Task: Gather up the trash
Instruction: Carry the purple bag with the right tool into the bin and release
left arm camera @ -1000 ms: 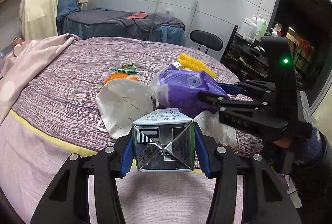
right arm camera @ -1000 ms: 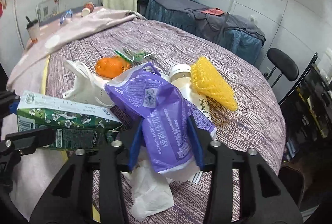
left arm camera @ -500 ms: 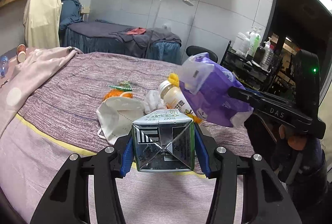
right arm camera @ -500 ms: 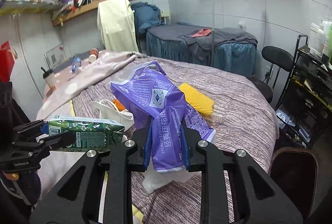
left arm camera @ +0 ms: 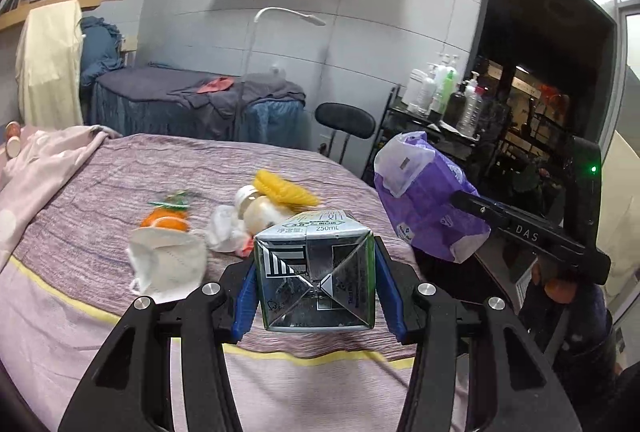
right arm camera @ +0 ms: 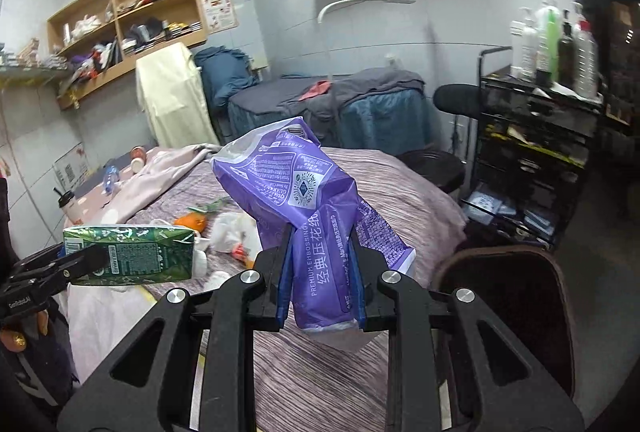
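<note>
Left hand-held gripper [left arm camera: 316, 296]: black linkage arms, silver screws, blue finger pads [left arm camera: 245, 302]. Right hand-held gripper [right arm camera: 321, 282]: same build; side marked "DAS", green LED lit on its body.

From the left wrist view, the carton [left arm camera: 316, 276] sits between the left gripper [left arm camera: 316, 296] fingers at 6 o'clock, above the near edge of the bed [left arm camera: 80, 199], with the right gripper [left arm camera: 472, 201] at 3 o'clock holding the wrapper bag [left arm camera: 428, 199] off the bed's side. On the bed beyond the carton, the face mask [left arm camera: 168, 264] lies at 9 o'clock, the orange peel [left arm camera: 166, 220] just behind it at 10, the crumpled tissue [left arm camera: 224, 232] and the bottle [left arm camera: 260, 207] at 11, with the foam net [left arm camera: 286, 189] resting against the bottle's far side. Behind the bed, a chair [left arm camera: 346, 115] stands at 12 o'clock and a rack of bottles [left arm camera: 448, 91] at 1 o'clock.
</note>
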Available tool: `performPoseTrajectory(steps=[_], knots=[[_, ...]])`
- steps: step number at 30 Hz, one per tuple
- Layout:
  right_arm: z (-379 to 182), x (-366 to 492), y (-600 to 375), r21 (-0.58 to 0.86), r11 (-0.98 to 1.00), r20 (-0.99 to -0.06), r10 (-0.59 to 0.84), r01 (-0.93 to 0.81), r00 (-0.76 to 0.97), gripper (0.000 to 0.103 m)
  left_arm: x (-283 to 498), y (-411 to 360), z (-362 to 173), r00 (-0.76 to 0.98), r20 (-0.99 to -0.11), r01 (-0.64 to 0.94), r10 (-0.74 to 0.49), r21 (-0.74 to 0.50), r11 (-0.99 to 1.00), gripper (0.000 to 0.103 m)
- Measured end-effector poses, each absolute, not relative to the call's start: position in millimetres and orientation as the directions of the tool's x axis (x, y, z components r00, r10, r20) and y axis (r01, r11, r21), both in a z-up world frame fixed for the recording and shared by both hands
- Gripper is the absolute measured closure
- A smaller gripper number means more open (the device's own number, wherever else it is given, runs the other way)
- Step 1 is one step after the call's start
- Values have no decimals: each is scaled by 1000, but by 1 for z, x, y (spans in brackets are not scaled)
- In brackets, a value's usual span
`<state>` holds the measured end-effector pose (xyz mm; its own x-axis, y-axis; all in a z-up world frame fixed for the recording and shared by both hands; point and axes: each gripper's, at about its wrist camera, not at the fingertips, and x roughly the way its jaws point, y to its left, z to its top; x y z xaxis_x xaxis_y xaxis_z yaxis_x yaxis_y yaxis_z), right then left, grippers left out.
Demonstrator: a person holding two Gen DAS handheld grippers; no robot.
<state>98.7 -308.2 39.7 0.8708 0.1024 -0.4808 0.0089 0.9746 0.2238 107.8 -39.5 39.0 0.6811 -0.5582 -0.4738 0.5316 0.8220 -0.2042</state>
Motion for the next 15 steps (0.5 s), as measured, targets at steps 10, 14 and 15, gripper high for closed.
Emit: performPoseTrajectory(steps=[10,14,15], knots=[[10,59,-373,264,948,-521,-15,178,853,78,99,-101,34,602,-485,627,-634,-203,752,53],[-5,47,-392,272,932,-546,-56,241,836,78,97,-122,31,570,-497,658,-655,-201,725,53],[-9,45,-397,275,926,-554,-66,258,830,78,97,-127,29,559,-501,667,-661,-202,717,53]])
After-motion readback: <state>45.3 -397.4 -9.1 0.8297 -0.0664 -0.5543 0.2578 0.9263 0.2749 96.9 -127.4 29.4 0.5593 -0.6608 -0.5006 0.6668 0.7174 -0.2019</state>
